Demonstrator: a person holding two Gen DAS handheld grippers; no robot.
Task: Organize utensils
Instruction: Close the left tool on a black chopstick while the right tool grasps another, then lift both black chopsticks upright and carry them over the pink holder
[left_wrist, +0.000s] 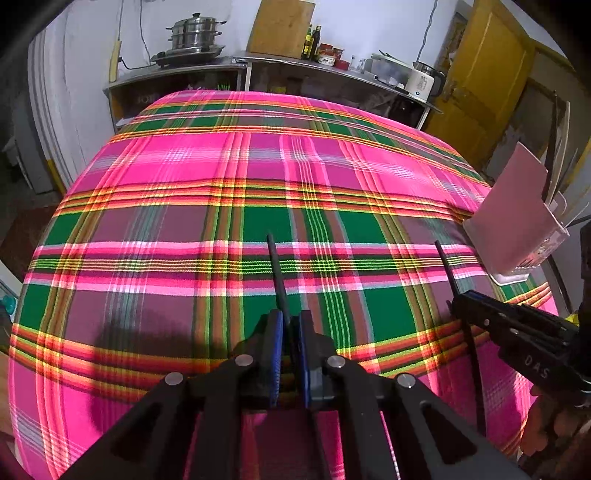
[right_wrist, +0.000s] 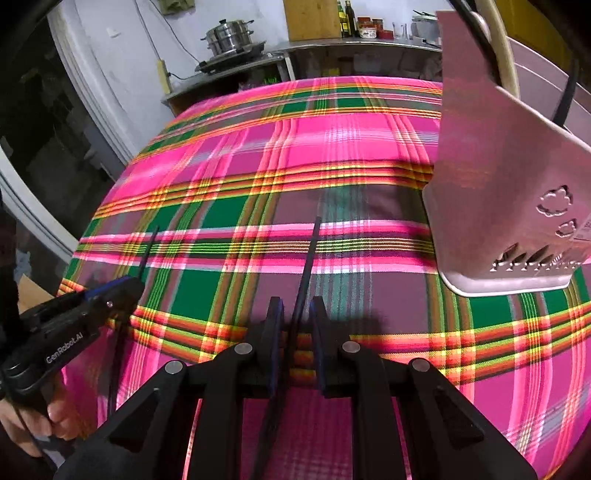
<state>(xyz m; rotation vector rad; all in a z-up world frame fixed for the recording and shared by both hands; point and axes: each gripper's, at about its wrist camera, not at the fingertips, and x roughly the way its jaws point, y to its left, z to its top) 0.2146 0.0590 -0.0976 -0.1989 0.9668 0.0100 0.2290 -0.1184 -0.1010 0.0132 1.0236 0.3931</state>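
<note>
Both tongs hover low over a counter covered in a bright pink, green and yellow plaid cloth, and each grips a thin black stick-like utensil, probably a chopstick. In the left wrist view, the left tongs are clenched on a black chopstick that juts forward between the blue pads and slants up over the cloth, its tip hanging above a pink stripe. To the right of it in that same view, the right tongs reach in from the side, clamped on a second black chopstick that points up and slightly left. In the right wrist view this second stick runs straight ahead from between the nearly closed pads, ending over a pink band of the cloth. The pink utensil holder stands on the cloth just to the right of the right tongs, close to the camera, with flower-shaped cut-outs and drain slots low on its wall and a shallow tray under it. Several utensils already stand inside it, among them a pale handle and some dark ones leaning against its rim. Behind the cloth, a metal shelf unit along the wall carries a stacked steel steamer pot, a wooden board, bottles and a white kettle.
</note>
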